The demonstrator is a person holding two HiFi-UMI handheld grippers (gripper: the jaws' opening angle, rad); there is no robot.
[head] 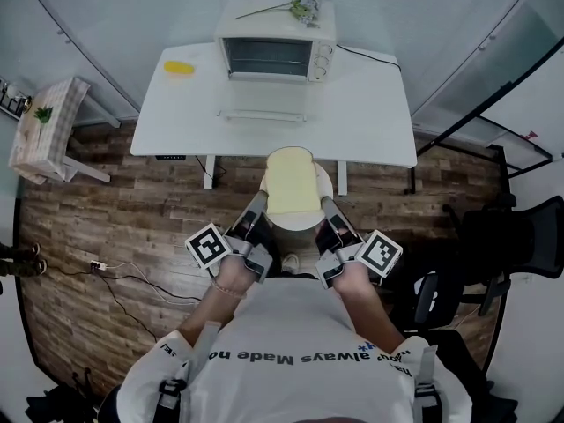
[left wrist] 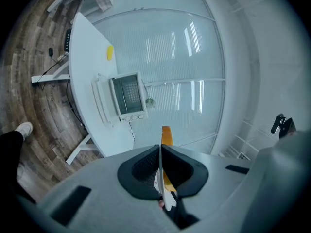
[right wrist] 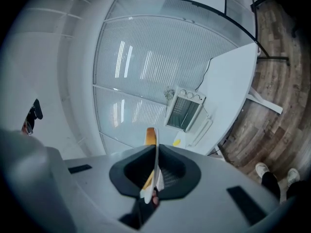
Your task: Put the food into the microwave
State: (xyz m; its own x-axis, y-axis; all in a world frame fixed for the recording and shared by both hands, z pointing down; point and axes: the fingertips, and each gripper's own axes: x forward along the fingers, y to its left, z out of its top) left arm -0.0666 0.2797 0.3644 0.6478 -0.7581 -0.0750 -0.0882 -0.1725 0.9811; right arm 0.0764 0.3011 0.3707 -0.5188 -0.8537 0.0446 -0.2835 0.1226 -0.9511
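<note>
Close to the chest, left tongs (head: pixel 257 204) and right tongs (head: pixel 329 206) clamped on opposite rims of a plate (head: pixel 300 223), bread (head: pixel 291 181) flat on it. Seen whole only from the head view. In the gripper views, edge-on: thin white rim nipped between dark pads (left wrist: pixel 143 169) (right wrist: pixel 172 174), orange crust poking up past them. Ahead of both tongs, well apart, a white table (head: pixel 370 122) on wood floor (head: pixel 132 227). On it the microwave (head: pixel 275 47), door down, a yellow item (head: pixel 179 68) off toward the left tongs' side. Beyond, glass walls.
</note>
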